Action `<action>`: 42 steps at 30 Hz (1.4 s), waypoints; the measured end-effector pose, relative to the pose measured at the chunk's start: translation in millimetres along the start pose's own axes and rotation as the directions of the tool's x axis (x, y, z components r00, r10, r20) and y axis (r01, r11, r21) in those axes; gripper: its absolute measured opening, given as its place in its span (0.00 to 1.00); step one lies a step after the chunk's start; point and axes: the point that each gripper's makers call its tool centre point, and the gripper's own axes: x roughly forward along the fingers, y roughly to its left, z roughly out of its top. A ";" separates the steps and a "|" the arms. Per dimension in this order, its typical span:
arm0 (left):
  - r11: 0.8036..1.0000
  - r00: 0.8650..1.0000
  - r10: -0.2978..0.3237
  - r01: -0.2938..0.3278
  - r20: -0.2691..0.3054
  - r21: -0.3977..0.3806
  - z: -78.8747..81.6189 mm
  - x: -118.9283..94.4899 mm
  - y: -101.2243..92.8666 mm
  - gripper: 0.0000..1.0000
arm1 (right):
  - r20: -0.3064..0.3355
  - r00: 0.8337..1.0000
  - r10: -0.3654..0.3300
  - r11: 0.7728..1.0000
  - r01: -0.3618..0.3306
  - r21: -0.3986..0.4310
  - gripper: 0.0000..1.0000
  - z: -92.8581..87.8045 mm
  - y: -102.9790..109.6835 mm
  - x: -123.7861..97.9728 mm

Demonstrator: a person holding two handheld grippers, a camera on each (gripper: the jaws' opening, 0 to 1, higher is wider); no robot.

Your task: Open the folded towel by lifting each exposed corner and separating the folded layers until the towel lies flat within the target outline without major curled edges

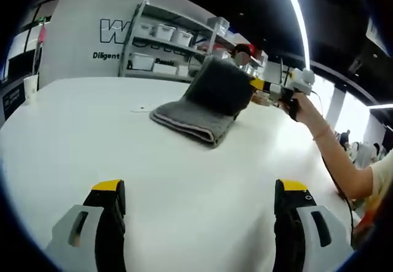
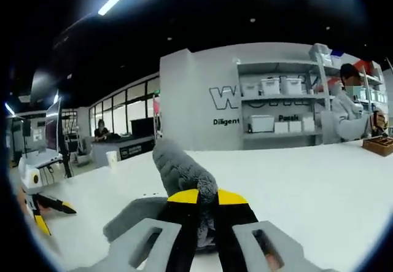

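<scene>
Towel (image 1: 206, 103) dk grey; table (image 1: 92, 137) white; tool (image 2: 207, 197) tips yellow, blk pads.

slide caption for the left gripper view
Right gripper lifts a corner of the grey towel off the white table; left gripper waits open.

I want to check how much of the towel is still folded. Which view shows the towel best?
The left gripper view: the grey towel lies whole on the white table, one layer lifted by the right claw. The right gripper view shows just a bunched part of it, pinched in that claw.
</scene>
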 end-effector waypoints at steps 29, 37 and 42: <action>1.000 1.000 -0.004 0.004 -0.004 0.020 -0.1 1.6 0.5 0.99 | -0.049 0.984 -0.174 0.971 0.180 0.159 0.02 -31.0 -73.1 -25.8; 0.999 1.000 -0.011 0.011 -0.001 0.038 3.5 1.3 0.3 0.99 | -0.084 0.976 -0.199 0.957 0.212 0.198 0.02 -45.2 -88.7 -31.9; 0.999 1.000 -0.012 0.012 0.003 0.043 5.3 -0.1 -0.8 0.99 | -0.107 0.971 -0.213 0.952 0.231 0.201 0.02 -52.3 -94.4 -31.7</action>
